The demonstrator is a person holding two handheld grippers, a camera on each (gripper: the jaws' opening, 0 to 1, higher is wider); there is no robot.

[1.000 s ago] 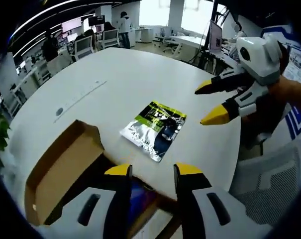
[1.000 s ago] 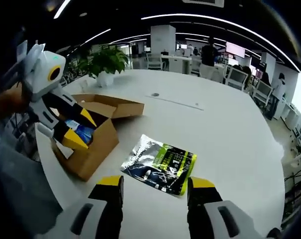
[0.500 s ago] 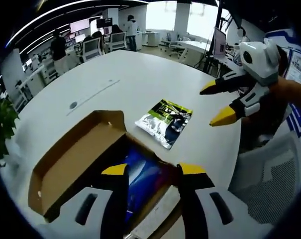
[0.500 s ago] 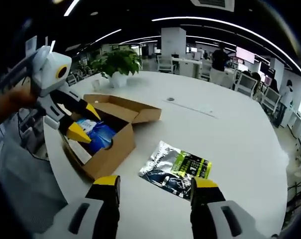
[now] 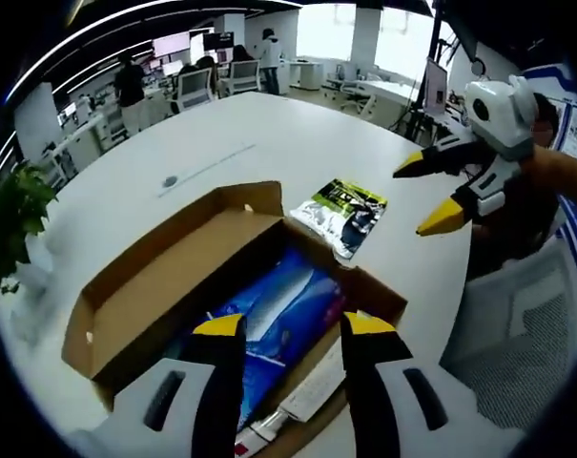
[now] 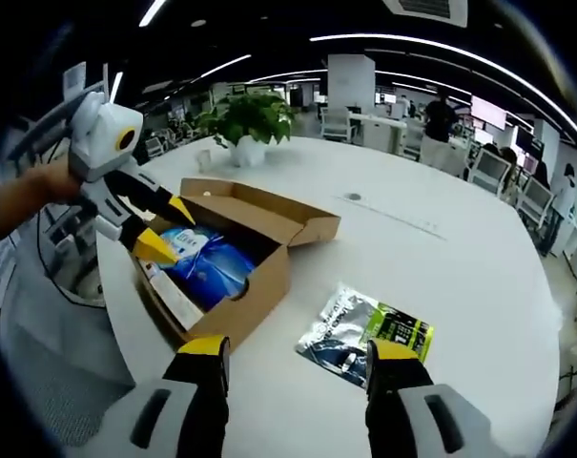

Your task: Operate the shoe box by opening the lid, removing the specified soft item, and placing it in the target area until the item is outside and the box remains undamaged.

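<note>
The desk (image 5: 269, 134) is a large white round-edged surface in an open office; it also shows in the right gripper view (image 6: 460, 248). A small round fitting and a thin line mark its top beyond the box.

The shoe box (image 5: 164, 286) is plain brown cardboard and stands open near the desk edge, its lid (image 5: 159, 262) folded back and lying flat beside the tray. In the right gripper view the box (image 6: 255, 286) sits left of centre with the lid (image 6: 269, 205) on its far side.

The soft item, a blue packet (image 5: 283, 320), lies inside the box tray, partly behind the left claw's jaws. The right gripper view shows the blue packet (image 6: 212, 267) resting in the tray with a white paper strip along the near wall.

A silver and green pouch (image 5: 345, 212) lies flat on the desk just beside the box's far corner, not touching any claw. In the right gripper view the pouch (image 6: 364, 334) lies to the right of the box, apart from it.

The left claw (image 5: 283, 329) hangs over the open tray with its yellow-tipped jaws spread wide, holding nothing; in the right gripper view it (image 6: 164, 229) is above the box's left end.

The right claw (image 6: 298, 351) is also spread wide and empty, above the desk between box and pouch. In the left gripper view it (image 5: 426, 191) hovers off the desk edge, held by a hand.

A potted plant (image 6: 250, 119) stands on the far part of the desk.
</note>
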